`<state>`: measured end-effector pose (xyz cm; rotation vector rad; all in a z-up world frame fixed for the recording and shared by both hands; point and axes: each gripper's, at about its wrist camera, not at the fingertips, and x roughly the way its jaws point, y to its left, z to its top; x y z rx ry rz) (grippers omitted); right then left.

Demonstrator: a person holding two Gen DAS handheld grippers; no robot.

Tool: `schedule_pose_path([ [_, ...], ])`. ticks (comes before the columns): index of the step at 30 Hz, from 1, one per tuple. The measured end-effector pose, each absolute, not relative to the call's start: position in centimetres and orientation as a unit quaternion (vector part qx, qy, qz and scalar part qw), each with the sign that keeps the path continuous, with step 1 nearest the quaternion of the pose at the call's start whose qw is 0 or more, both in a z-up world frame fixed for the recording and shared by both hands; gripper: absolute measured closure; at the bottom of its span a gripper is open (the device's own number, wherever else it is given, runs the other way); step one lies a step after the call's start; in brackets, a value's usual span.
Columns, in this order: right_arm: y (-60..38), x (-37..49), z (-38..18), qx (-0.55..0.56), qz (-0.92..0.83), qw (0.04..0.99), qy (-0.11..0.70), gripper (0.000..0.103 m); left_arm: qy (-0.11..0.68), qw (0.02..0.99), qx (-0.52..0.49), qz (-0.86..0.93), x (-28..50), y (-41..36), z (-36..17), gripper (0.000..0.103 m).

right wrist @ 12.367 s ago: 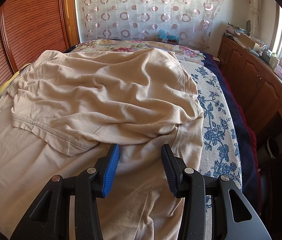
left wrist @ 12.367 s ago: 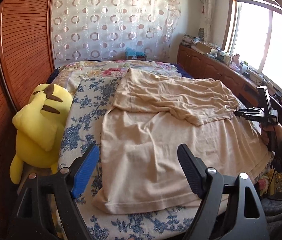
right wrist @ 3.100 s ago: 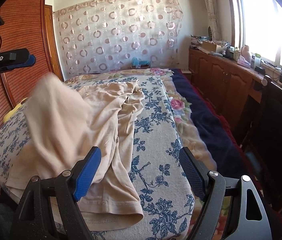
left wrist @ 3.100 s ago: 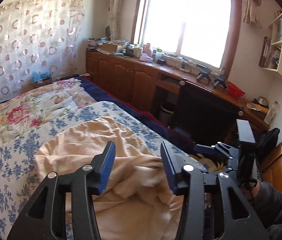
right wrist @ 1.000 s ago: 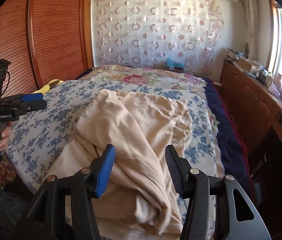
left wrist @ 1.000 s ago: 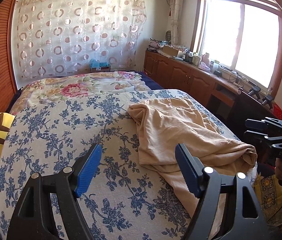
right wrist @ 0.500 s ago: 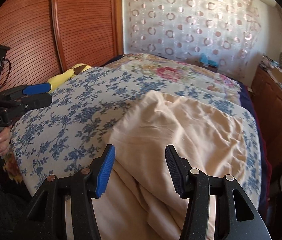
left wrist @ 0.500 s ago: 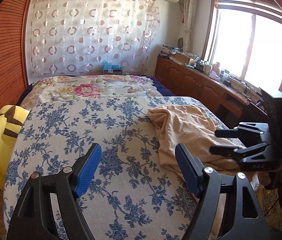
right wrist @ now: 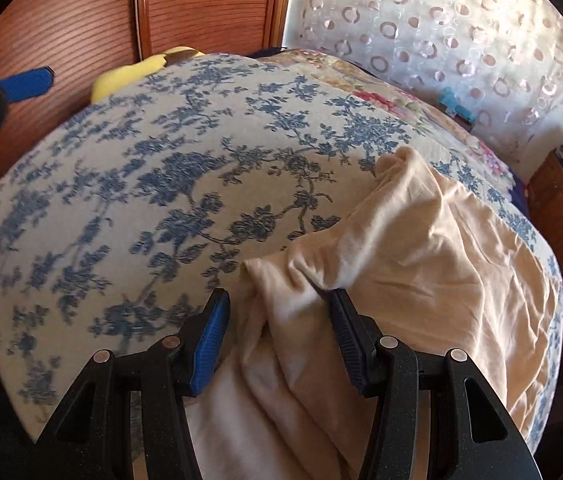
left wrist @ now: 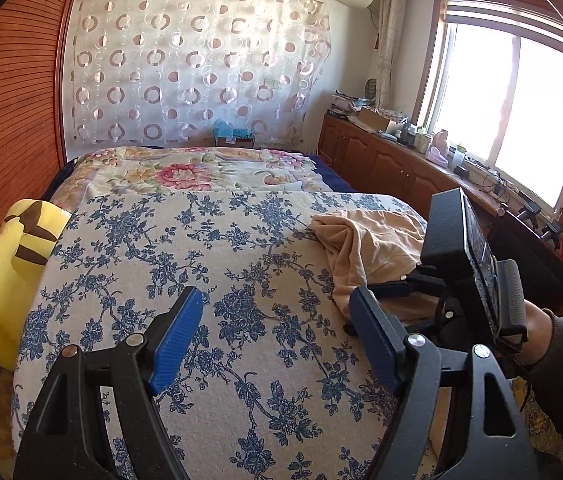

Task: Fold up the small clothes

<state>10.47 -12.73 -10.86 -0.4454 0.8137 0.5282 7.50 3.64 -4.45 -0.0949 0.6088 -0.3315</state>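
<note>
Two pairs of tongs work over one beige garment (right wrist: 421, 264), which now lies bunched in a heap at the near right edge of the bed (left wrist: 209, 272), part of it spilling over the near edge; a few seconds ago it lay spread over far more of the blue-flowered cover. Judging by that, the cloth has been gathered rather than folded, and a neat fold is not yet made.

Nearest, the right tongs (right wrist: 277, 340) have swung down and rolled toward the heap since a second ago. Their jaws stand about half open with a ridge of the beige cloth between them; the right pad looks to touch a fold, but nothing is pinched (no cloth is drawn tight). In the left wrist view a hand (left wrist: 537, 332) in a dark sleeve holds them low over the heap, pointing steeply down.

Further left, the left tongs (left wrist: 277, 340) hang wide open and empty over bare cover, tilted gently down, well clear of the garment.

Beyond, a yellow plush toy (left wrist: 5, 272) sits at the bed's left edge by the wooden wardrobe (left wrist: 9, 112); a floral quilt (left wrist: 185, 172) covers the far end.
</note>
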Motion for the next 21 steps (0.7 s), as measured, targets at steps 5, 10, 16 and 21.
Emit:
schedule_pose_path([
  [5, -14.2, 11.0, -9.8, -0.172, 0.254, 0.873, 0.379, 0.093, 0.303, 0.937, -0.045, -0.166, 7.5, 3.4, -4.8, 0.026],
  [10, -17.5, 11.1, -6.6, -0.131, 0.239, 0.901, 0.338, 0.095, 0.308, 0.935, -0.04, -0.171, 7.6, 2.8, -5.1, 0.026],
  [16, -22.0, 13.6, -2.9, -0.133, 0.188, 0.922, 0.312, 0.095, 0.31, 0.934, -0.038, -0.176, 7.7, 2.3, -5.3, 0.026],
  [21, -25.9, 16.9, -1.8, -0.144, 0.125, 0.929, 0.317, 0.095, 0.312, 0.932, -0.037, -0.178, 7.7, 2.0, -5.5, 0.026],
])
